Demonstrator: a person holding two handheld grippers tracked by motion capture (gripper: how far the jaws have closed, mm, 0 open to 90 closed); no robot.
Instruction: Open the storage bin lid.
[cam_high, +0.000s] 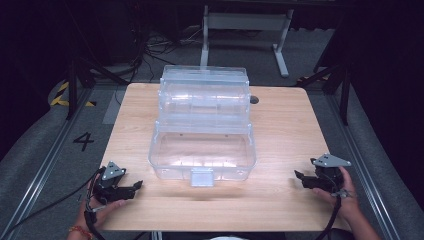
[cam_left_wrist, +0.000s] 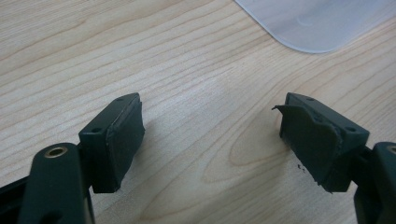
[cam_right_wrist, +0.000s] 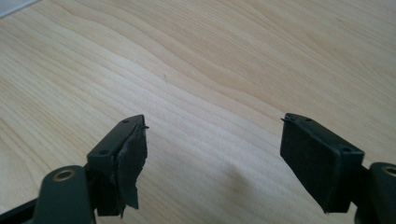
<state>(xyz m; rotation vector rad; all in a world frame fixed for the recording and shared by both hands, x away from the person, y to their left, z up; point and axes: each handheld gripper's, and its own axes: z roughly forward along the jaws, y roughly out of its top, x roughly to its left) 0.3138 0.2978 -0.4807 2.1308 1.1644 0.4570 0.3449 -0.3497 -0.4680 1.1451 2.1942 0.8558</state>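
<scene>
Honestly the risk I see is the box (cam_high: 202, 145) skating across the slick table (cam_high: 280, 200) if one claw shoves it unevenly; it's clear, light-looking plastic with the lid up, so it could tip back too. It sits mid-table, latch facing the person. Left claw (cam_high: 136, 186) rests low at the near left corner, right claw (cam_high: 298, 176) near the right edge, both aimed inward, jaws apart, holding nothing.

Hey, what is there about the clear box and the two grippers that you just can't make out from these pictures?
- Clear box, high view: glare on its see-through walls hides whether the trays hold anything.
- Its front latch, high view: too small to tell how it works.
- Clear box, left gripper view: cut off by the top edge.
</scene>
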